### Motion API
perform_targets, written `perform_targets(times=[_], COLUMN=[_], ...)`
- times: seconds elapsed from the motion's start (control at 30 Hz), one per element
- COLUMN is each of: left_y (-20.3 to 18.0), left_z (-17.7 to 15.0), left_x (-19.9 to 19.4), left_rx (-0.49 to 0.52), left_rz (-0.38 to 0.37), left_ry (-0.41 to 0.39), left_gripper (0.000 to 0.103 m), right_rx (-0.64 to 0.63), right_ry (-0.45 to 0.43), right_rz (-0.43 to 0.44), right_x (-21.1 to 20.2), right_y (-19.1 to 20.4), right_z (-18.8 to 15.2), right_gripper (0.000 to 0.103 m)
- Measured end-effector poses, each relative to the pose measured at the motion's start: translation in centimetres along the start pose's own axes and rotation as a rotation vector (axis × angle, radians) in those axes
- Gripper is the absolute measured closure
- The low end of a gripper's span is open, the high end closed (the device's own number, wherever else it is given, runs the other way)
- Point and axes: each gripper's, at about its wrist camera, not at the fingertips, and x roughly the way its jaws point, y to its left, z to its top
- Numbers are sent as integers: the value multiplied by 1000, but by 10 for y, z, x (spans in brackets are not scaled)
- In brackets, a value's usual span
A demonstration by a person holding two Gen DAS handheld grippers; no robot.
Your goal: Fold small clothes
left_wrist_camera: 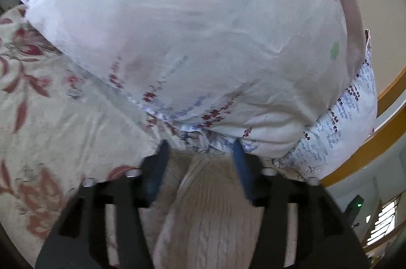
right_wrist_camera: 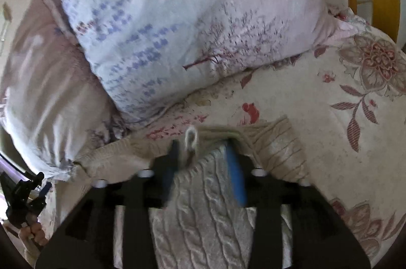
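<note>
My left camera is looking forward along its fingers, very close to the big white pillow with purple and red floral print (left_wrist_camera: 192, 40). My right camera is facing the same pillow (right_wrist_camera: 182, 23) from slightly farther back. Both views are sharing the cream cable-knit sweater (left_wrist_camera: 210, 213) (right_wrist_camera: 203, 213) and the cream floral bedsheet (left_wrist_camera: 50, 122) (right_wrist_camera: 317, 122).

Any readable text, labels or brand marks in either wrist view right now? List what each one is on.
None can be read.
The pillow carries only printed flowers, trees and blurred blue marks, no letters.
The knit sweater shows no tag or label.
The floral bedsheet has pattern only.
</note>
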Motion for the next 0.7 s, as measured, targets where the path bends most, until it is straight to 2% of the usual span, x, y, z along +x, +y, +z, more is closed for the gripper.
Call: perform_targets(times=[0.03, 0.07, 0.17, 0.2, 0.27, 0.33, 0.5, 0.53, 0.57, 0.63, 0.67, 0.7], left_y=[1, 1, -2, -5, -8, -11, -9, -8, -8, -7, -7, -7], left_z=[-1, -2, -10, -14, -21, -28, -39, -40, -41, -43, -44, -45], left_x=[-4, -8, -17, -19, -19, -16, -5, -3, -1, 4, 6, 9], left_rx=[11, 25, 75, 104, 141, 171, 186, 185, 184, 182, 181, 178], left_rz=[1, -2, -13, -7, 7, 35, 90, 94, 96, 101, 105, 112], left_ry=[4, 14, 42, 57, 77, 104, 144, 149, 157, 173, 177, 186], left_gripper=[48, 48, 49, 49, 51, 53, 55, 59, 62, 77, 83, 93], right_rx=[-13, -37, -87, -103, -117, -123, -152, -161, -169, -199, -211, -225], right_ry=[-28, -65, -92, -81, -50, 3, 50, 60, 76, 124, 117, 105], right_rz=[-17, -28, -28, -25, -29, -27, -67, -74, -78, -91, -90, -88], right_x=[-7, -17, -33, -36, -36, -35, -38, -37, -35, -27, -28, -31], right_y=[0, 0, -5, -8, -14, -21, -37, -38, -40, -42, -42, -40], right_z=[0, 0, 0, -2, -5, -11, -30, -33, -36, -44, -46, -48], right_gripper=[37, 36, 37, 37, 49, 54, 55, 57, 65, 76, 84, 89])
